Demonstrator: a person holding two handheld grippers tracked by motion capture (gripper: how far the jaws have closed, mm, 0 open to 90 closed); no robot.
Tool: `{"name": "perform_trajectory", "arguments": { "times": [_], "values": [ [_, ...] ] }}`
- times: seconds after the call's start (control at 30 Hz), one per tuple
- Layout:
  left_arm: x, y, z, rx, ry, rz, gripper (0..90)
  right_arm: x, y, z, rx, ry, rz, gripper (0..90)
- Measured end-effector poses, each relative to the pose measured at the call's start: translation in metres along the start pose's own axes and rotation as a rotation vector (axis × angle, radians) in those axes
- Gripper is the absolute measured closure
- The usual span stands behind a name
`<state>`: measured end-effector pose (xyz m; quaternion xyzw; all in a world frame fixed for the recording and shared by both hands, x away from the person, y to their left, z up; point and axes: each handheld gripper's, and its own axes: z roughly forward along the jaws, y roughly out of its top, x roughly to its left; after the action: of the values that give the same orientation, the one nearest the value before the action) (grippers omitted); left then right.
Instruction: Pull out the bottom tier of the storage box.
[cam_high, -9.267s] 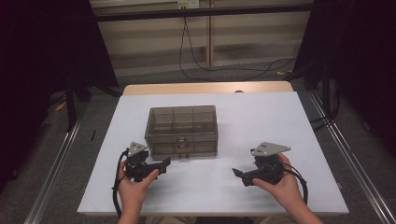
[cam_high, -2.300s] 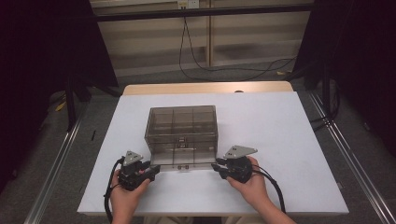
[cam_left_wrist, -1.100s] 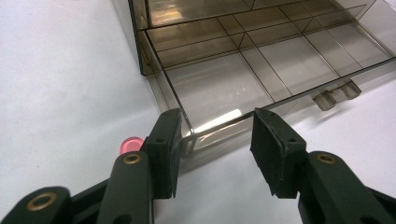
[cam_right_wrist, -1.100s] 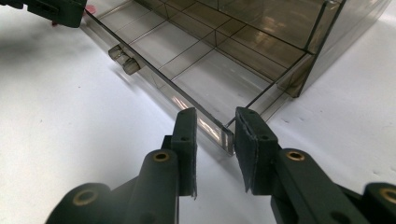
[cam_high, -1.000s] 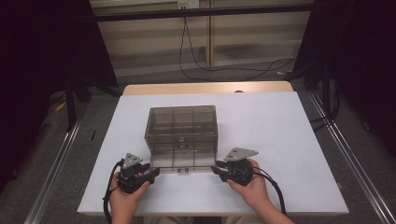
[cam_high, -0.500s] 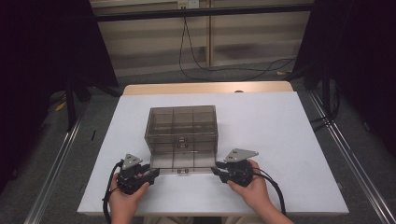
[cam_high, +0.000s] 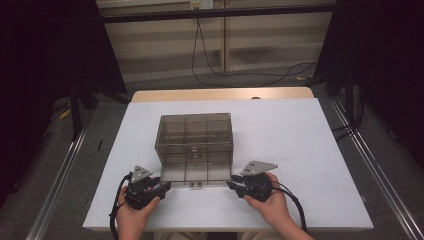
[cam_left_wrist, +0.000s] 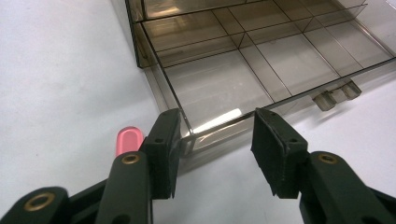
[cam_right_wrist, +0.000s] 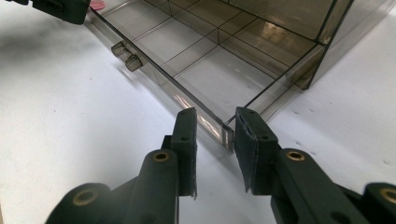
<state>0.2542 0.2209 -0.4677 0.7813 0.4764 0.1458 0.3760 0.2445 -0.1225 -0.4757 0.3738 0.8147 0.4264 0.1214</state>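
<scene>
From the high view, a smoky clear drawer cabinet (cam_high: 196, 137) stands near the middle of the white surface (cam_high: 300, 150), and its bottom drawer (cam_high: 196, 176) is pulled out toward the person. The left tongs (cam_high: 164, 187) sit at the drawer's front left corner and the right tongs (cam_high: 233, 185) at its front right corner, each gripped by a hand that comes in from the bottom edge, with a grey three-cornered plate on top and a black cable trailing back. In the left gripper view, the left tongs (cam_left_wrist: 215, 144) stand partly open around the drawer's front corner (cam_left_wrist: 189, 135): one pad lies just beside or against the side wall, the other stands clear of the front wall, so they straddle the corner rather than pinch it. The drawer's floor is split into compartments by thin dividers, two small handle tabs (cam_left_wrist: 336, 95) stick out of the front wall, and a pink fingertip (cam_left_wrist: 127, 140) peeks out beside the jaw. In the right gripper view, the right tongs (cam_right_wrist: 215, 140) are set fairly narrow around the drawer's other front corner (cam_right_wrist: 227, 133), one pad on each side of it and very close; whether they actually press on the plastic I cannot tell. The handle tabs (cam_right_wrist: 127, 56) show farther along the front wall, and the left tongs (cam_right_wrist: 58, 9) appear at the top left.
</scene>
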Motion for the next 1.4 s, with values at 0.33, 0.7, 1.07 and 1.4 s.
{"name": "perform_trajectory", "arguments": {
  "times": [0.33,0.7,1.07,1.4],
  "values": [
    [-0.001,-0.001,-0.001,-0.004,-0.001,-0.008,52.7,0.0,0.0,-0.001,0.005,0.009,-0.002,71.6],
    [0.0,-0.001,-0.002,0.003,0.003,0.006,52.5,0.001,-0.001,-0.002,0.006,0.015,-0.009,71.7],
    [0.002,-0.001,-0.005,0.003,-0.014,0.002,45.3,0.002,-0.001,-0.002,0.008,-0.013,-0.039,62.3],
    [0.005,0.0,-0.01,-0.008,-0.016,-0.009,36.0,-0.009,0.001,-0.016,0.005,-0.05,-0.025,53.4]
  ]
}}
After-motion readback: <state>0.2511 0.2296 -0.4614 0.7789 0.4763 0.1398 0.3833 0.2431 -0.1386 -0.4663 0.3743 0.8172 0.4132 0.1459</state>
